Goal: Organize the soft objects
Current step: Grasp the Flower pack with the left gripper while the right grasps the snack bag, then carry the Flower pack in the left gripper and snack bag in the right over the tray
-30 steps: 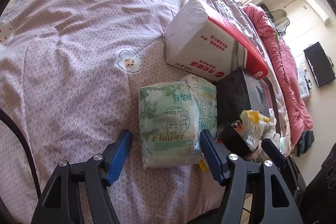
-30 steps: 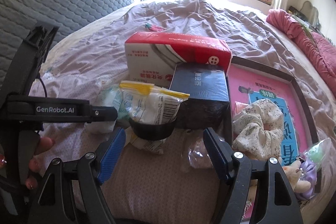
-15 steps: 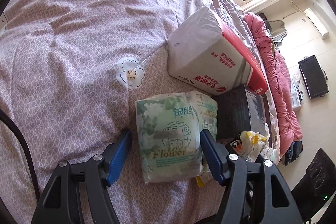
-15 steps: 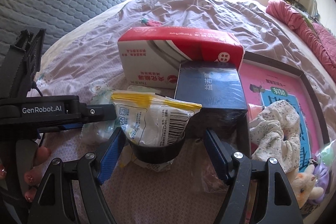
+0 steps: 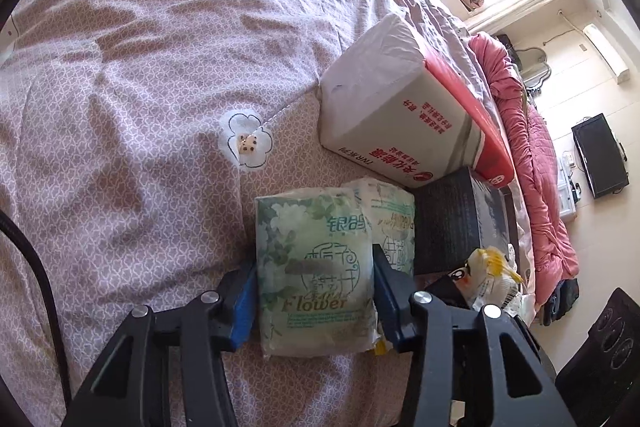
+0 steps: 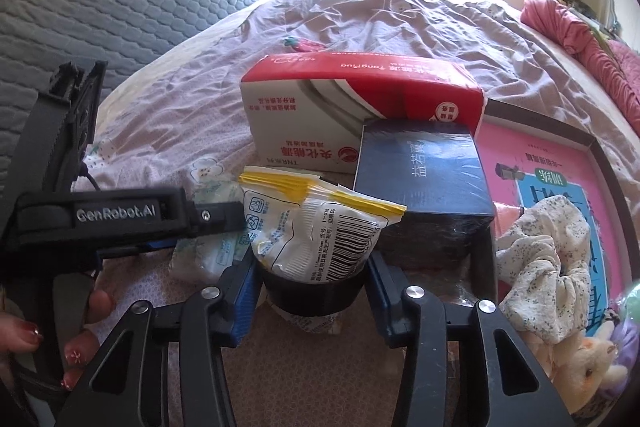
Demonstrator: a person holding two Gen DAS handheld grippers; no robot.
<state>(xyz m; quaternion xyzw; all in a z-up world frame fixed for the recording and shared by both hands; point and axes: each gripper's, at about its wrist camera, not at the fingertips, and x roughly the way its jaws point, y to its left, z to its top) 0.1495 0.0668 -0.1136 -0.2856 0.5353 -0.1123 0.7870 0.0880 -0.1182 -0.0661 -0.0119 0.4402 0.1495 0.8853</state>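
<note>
- Left tongs (image 5: 314,301) have just been closing and now clamp the green tissue pack (image 5: 316,267), which lies flat on the bed (image 5: 120,87) beside the dark box (image 5: 460,219)
- Right tongs (image 6: 310,293) have just been closing too, and now pinch the black roll (image 6: 312,291) with the white-and-yellow bag (image 6: 316,227) stuffed in it
- Step in hand looks like a double pick-up
- Next move calls for lifting both clear without squashing them or nudging the red-and-white box (image 6: 352,111) behind

A mauve quilted bed (image 5: 140,75) carries tissue packs (image 5: 316,267), a red-white box (image 5: 404,115) and a dark box (image 6: 420,179)
</note>
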